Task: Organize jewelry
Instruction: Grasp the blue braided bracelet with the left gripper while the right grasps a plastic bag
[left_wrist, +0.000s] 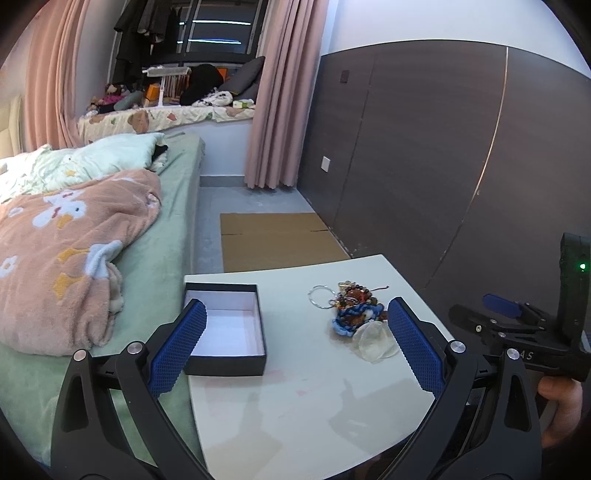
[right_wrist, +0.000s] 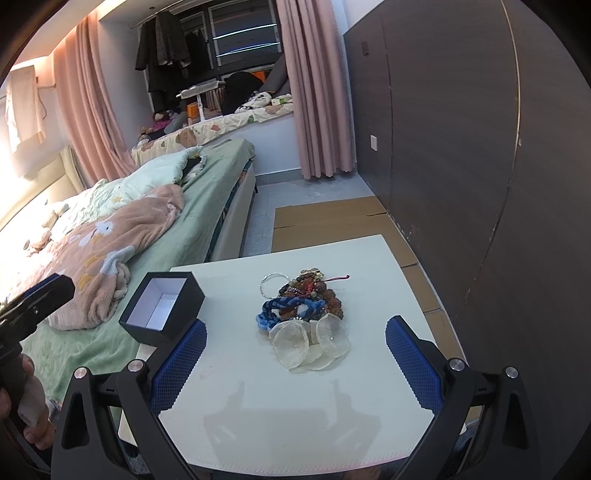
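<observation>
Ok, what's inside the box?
Only white lining shows inside the box; no jewelry, which sits piled on the table. The near wall hides part of the floor.

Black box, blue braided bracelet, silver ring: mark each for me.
black box (right_wrist: 162, 312): right wrist view, on its white inner floor.
blue braided bracelet (right_wrist: 291, 304): right wrist view, on the braid's upper strand.
silver ring (left_wrist: 320, 296): left wrist view, on its wire loop.

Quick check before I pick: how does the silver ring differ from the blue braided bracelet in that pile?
The silver ring is thin, shiny metal; the blue braided bracelet is thick woven cord. The ring lies at the pile's far left edge, mostly on bare table; the bracelet sits nearer, tangled with beads and touching the clear discs. Both lie on the table, outside the black box, with neither claw touching them.
</observation>
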